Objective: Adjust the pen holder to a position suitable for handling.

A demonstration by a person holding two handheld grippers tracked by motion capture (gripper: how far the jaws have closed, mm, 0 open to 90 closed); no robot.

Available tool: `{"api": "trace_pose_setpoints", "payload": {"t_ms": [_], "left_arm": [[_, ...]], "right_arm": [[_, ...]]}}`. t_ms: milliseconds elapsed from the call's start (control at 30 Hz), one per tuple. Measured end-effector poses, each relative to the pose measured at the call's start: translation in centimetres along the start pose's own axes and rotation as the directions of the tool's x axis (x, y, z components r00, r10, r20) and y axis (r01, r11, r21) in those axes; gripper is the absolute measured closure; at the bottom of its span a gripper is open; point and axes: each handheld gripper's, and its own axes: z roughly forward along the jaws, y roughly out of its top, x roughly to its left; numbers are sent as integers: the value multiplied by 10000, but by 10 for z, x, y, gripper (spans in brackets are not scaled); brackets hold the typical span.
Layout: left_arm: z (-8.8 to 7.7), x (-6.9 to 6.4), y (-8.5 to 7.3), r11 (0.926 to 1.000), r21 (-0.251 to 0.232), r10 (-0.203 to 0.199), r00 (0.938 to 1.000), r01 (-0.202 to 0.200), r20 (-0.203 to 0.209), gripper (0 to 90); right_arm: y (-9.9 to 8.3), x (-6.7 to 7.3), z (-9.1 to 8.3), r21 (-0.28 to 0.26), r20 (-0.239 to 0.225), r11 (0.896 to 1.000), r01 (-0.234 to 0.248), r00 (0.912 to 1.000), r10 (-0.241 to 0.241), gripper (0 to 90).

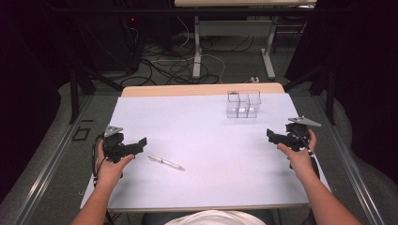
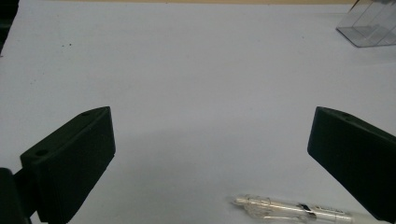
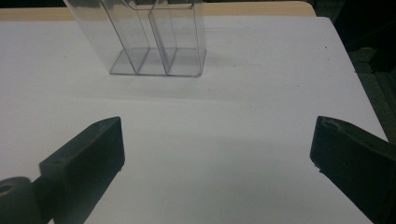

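Note:
A clear pen lies flat on the white tabletop, just right of my left gripper. In the left gripper view the pen lies low between the wide black jaws, touching neither; the left gripper is open and empty. A clear plastic organiser with upright compartments stands at the back right of the table. My right gripper hovers near the table's right edge, pointing left. In the right gripper view the organiser stands ahead of the right gripper, whose jaws are spread open with nothing between them.
The white table has a wooden strip along its far edge. Beyond it are cables on the floor and the legs of another desk. A person's forearms come in from the bottom.

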Motion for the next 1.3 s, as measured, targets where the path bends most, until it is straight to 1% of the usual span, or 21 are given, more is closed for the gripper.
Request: {"api": "trace_pose_setpoints", "payload": {"t_ms": [67, 167, 267, 333, 367, 433, 500, 533, 567, 667, 700, 833, 900, 967, 1000, 1033, 1133, 1200, 1233, 1267, 1300], "left_arm": [[0, 0, 0, 10000, -32, -21, 9999, 22, 116, 8], [0, -1, 0, 10000, -51, 24, 9999, -23, 131, 8], [-1, 0, 0, 10000, -41, 13, 9999, -12, 115, 8], [-1, 0, -2, 10000, -23, -28, 10000, 28, 76, 8], [-2, 0, -2, 10000, -26, -51, 10000, 51, 74, 8], [-4, 1, -2, 9999, -96, -94, 10000, 94, 21, 8], [-6, 1, -2, 9999, -139, -62, 10000, 62, 7, 8], [-6, 1, -2, 9998, -173, -59, 10000, 58, -29, 8], [-6, 1, -2, 9998, -208, -57, 10000, 56, -39, 8], [-7, 1, -2, 9997, -198, -113, 9999, 112, -94, 8], [-7, 2, -2, 9997, -203, -131, 9999, 129, -77, 8], [-6, 3, -3, 9998, -71, -184, 9998, 183, -117, 8], [-5, 3, -3, 9998, -60, -205, 9997, 204, -129, 8], [-5, 3, -3, 9997, -70, -218, 9997, 217, -99, 8], [-5, 2, -3, 9998, -55, -195, 9998, 194, -93, 8], [-4, 2, -3, 9998, -105, -183, 9998, 181, -119, 8], [-5, 1, -3, 9999, -95, -137, 9998, 136, -117, 8], [-5, 1, -3, 9999, -30, -105, 9999, 105, -106, 8], [-5, 2, -3, 9999, -24, -106, 9999, 106, -103, 8], [-4, 2, -3, 9999, -66, -114, 9999, 114, -97, 8], [-4, 2, -3, 9998, -124, -140, 9998, 138, -115, 8]], "right_arm": [[0, -1, 3, 187, 26, 9998, -85, 10000, 85, 77], [1, -2, 5, 351, -168, 9989, -316, 9993, 322, 139], [2, 0, 6, 334, -202, 9990, -296, 9993, 303, 145], [6, 3, 8, 310, -286, 9993, -228, 9993, 236, 145], [9, 6, 9, 238, -243, 9996, -169, 9996, 175, 146], [11, 8, 10, 235, -221, 9997, -105, 9997, 110, 147], [15, 11, 12, 309, -333, 9995, -22, 9994, 33, 150], [19, 14, 12, 347, -446, 9993, 152, 9989, -136, 152], [19, 14, 12, 347, -446, 9993, 152, 9989, -136, 152], [28, 19, 16, 467, -506, 9970, 621, 9969, -597, 161], [28, 19, 16, 467, -506, 9970, 621, 9969, -597, 161], [42, 25, 17, 617, -612, 9948, 812, 9951, -774, 193], [46, 27, 16, 614, -678, 9951, 771, 9950, -729, 203], [54, 30, 14, 657, -714, 9949, 762, 9949, -715, 208], [62, 32, 13, 709, -744, 9944, 782, 9946, -729, 235], [62, 32, 13, 709, -744, 9944, 782, 9946, -729, 235], [79, 35, 14, 863, -737, 9926, 858, 9941, -796, 241], [84, 36, 15, 922, -721, 9918, 885, 9940, -820, 242], [88, 36, 16, 908, -706, 9909, 995, 9931, -933, 242], [96, 37, 18, 992, -666, 9902, 985, 9935, -922, 242], [96, 37, 18, 992, -666, 9902, 985, 9935, -922, 242]]}}
